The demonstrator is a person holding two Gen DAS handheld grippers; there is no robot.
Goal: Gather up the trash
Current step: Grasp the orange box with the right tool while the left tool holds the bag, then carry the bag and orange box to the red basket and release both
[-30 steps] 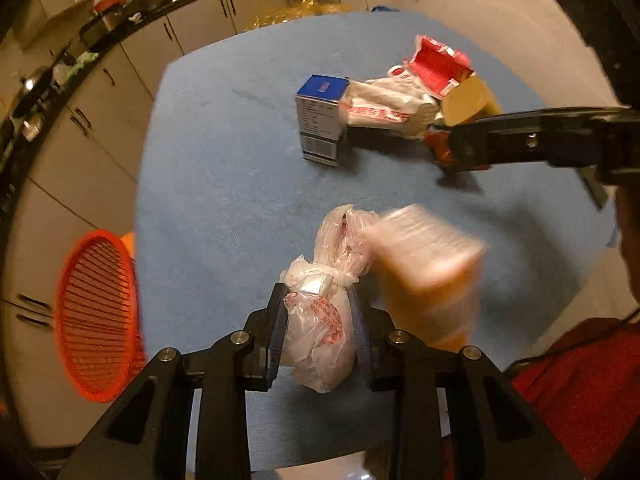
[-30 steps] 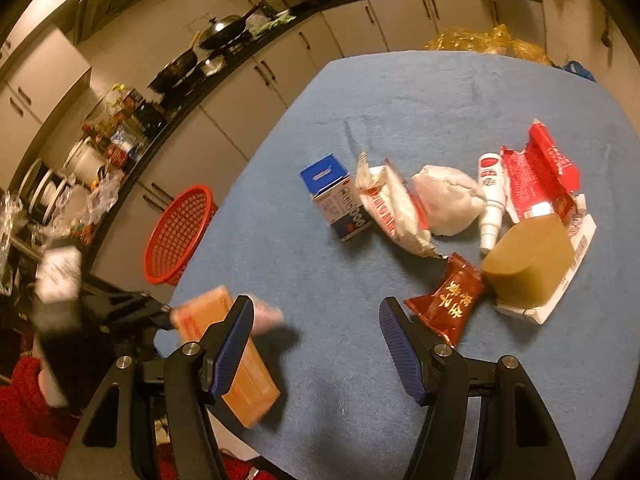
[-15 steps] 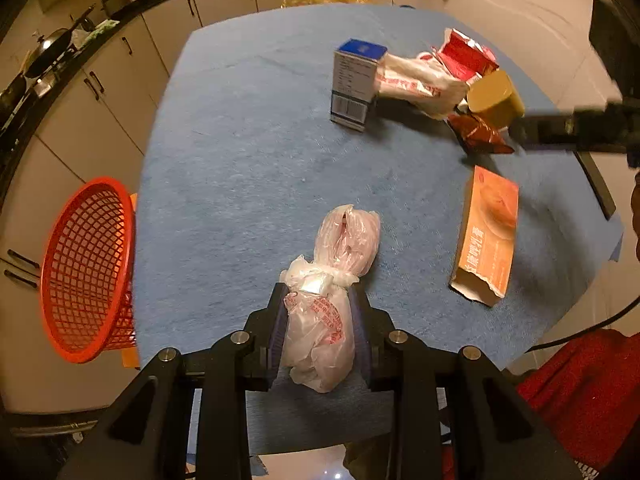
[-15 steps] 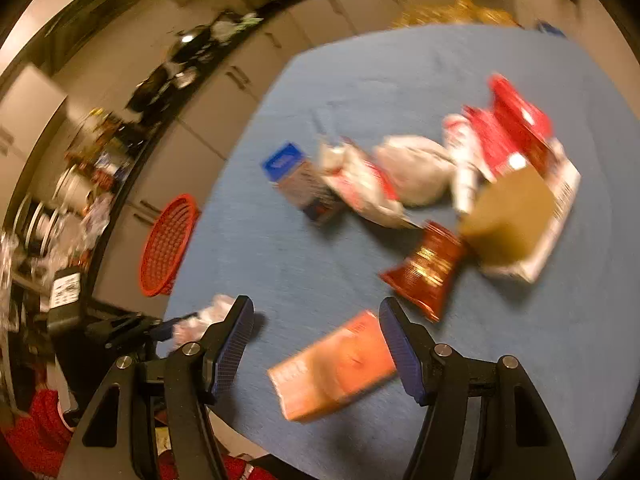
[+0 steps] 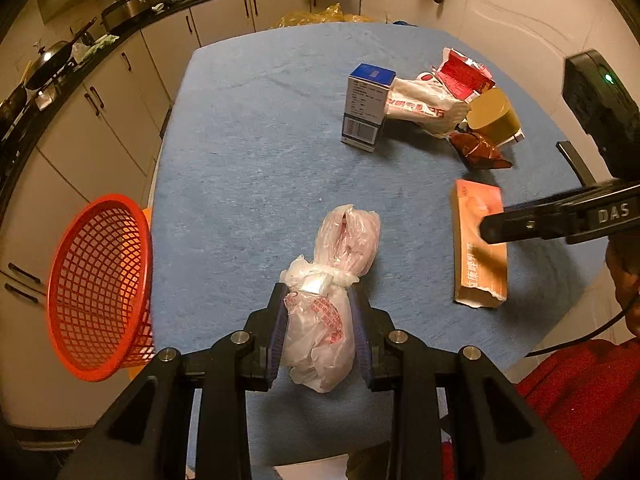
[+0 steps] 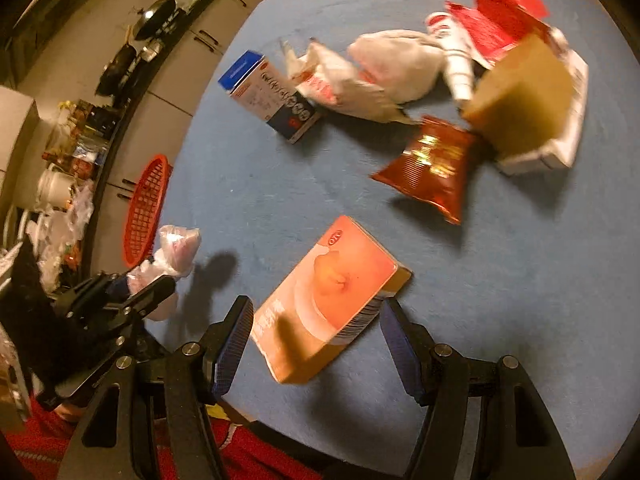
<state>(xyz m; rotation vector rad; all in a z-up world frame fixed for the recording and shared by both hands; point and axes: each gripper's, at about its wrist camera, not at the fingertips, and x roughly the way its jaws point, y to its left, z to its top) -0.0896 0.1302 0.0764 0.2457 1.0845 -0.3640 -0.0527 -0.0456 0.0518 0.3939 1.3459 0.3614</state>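
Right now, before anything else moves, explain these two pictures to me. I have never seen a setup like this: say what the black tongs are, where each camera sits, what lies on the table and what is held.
There is no robot here. A person holds a two-finger gripper in each hand, and each carries a wide-angle camera looking forward along its fingers.

The left camera view shows the left gripper shut on a knotted plastic bag, above the blue table. A red mesh basket sits beside the table's edge.

The right camera view shows the right gripper open, its fingers either side of an orange box lying flat on the table; it has not closed on it.

Further off lies more trash: a blue and white carton, a white wrapper, a dark red snack packet and a tan block on a white box.
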